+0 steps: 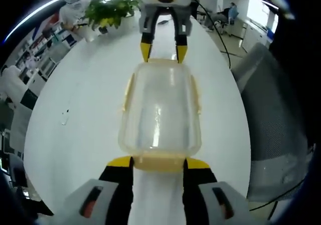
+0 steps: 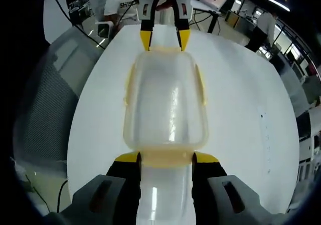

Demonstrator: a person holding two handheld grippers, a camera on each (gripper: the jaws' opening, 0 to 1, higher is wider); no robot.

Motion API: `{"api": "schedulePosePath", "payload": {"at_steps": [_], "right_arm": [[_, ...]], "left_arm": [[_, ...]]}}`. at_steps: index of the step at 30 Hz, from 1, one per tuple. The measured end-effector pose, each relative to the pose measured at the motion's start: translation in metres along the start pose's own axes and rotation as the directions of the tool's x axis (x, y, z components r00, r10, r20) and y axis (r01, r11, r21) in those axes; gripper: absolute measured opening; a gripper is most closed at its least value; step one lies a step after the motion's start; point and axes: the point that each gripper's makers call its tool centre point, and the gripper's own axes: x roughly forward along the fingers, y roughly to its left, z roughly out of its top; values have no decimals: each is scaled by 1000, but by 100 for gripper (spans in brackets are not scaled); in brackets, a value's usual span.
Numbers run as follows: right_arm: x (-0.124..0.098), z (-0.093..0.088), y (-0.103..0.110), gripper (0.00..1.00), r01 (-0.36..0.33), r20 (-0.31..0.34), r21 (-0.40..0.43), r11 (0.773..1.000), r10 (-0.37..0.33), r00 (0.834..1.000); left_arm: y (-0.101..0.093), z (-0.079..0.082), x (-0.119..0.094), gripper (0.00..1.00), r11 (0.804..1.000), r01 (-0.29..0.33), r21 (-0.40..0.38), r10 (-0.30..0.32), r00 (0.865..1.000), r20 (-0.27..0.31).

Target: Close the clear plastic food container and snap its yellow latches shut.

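White oval table in an open office

A potted plant (image 1: 111,9) stands at the table's (image 1: 85,99) far end; grey chair (image 1: 276,120) right; bright windows (image 1: 258,7) beyond.

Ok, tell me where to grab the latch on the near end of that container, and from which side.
Take the yellow end latch on its flat tab, straight in along the table from the short end, where the left tongs already straddle it. The tab juts past the container, so there's room either side.
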Motion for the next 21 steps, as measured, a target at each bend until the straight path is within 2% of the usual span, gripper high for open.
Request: {"api": "schedulePosePath", "payload": {"at_steps": [21], "right_arm": [[-24, -67, 3, 36, -2, -1, 16, 1000, 2, 1000]], "left_arm": [[-5, 57, 42, 32, 1000, 14, 10, -14, 1000, -3]]}}
